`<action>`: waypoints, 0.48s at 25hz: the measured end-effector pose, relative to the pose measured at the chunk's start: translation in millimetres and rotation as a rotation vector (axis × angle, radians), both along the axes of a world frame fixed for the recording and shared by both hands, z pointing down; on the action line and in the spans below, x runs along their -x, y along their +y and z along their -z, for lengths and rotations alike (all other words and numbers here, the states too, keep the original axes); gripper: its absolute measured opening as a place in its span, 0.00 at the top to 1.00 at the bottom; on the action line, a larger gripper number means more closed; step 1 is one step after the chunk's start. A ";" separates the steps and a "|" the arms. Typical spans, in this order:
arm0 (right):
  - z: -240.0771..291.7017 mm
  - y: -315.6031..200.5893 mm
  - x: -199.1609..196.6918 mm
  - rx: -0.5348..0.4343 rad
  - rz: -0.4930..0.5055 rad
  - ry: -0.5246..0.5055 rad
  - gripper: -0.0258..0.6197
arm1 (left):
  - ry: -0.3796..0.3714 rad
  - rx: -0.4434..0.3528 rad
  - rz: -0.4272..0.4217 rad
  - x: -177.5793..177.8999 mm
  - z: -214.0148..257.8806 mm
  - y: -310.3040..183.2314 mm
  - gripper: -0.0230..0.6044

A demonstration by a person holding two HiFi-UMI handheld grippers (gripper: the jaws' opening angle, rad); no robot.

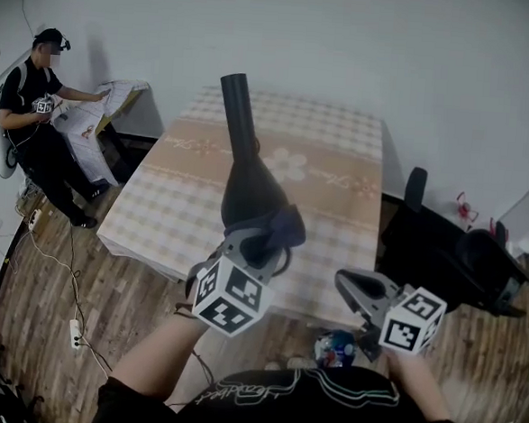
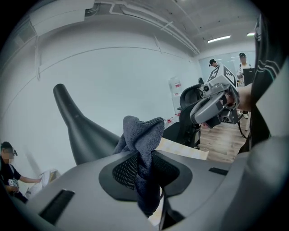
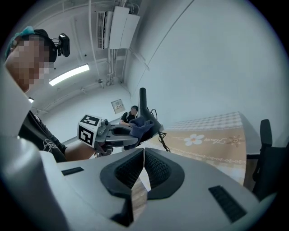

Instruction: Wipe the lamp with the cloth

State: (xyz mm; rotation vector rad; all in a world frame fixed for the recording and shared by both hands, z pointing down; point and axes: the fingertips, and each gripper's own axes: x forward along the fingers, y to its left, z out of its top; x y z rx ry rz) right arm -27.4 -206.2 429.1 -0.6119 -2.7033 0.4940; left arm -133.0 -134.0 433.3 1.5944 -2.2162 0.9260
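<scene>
The black lamp [image 1: 247,182] rises over the table's near edge, wide body low, thin neck slanting up and left. My left gripper [image 1: 264,244] is shut on a dark grey cloth [image 1: 284,226] that lies against the lamp's lower body. In the left gripper view the cloth [image 2: 142,140] bunches up between the jaws, with the lamp [image 2: 81,131] just behind it. My right gripper [image 1: 351,289] hovers apart at the right, shut with nothing in it. The right gripper view shows its pads [image 3: 156,167] closed together, and beyond them the left gripper [image 3: 122,133], cloth [image 3: 141,125] and lamp [image 3: 143,101]. The lamp's foot is hidden.
A table with a checked, flowered cover [image 1: 340,157] stretches ahead. A black office chair [image 1: 442,255] stands at the right. Far left sits a person [image 1: 33,99] by a small table. A power strip [image 1: 75,333] and cables lie on the wooden floor. A lamp cord [image 3: 165,140] hangs down.
</scene>
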 end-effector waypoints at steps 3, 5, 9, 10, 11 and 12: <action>2.7 4.0 0.7 -0.006 0.011 -0.001 0.94 | 0.025 -0.010 -0.014 -11.4 0.4 0.5 0.85; 4.5 3.0 4.8 -0.009 0.013 -0.011 0.94 | 0.028 -0.024 -0.020 -17.5 5.7 0.6 0.85; 5.4 4.1 12.2 0.006 0.043 -0.030 0.94 | 0.020 -0.046 -0.005 -25.5 18.2 3.2 0.85; 5.9 3.8 14.9 0.001 0.063 -0.036 0.94 | 0.013 -0.051 0.011 -25.3 21.7 3.8 0.85; 6.5 3.1 17.7 -0.006 0.086 -0.044 0.94 | 0.003 -0.055 0.030 -24.2 25.2 4.2 0.85; 7.3 1.8 20.7 -0.010 0.110 -0.051 0.94 | -0.008 -0.058 0.052 -22.4 28.4 3.9 0.85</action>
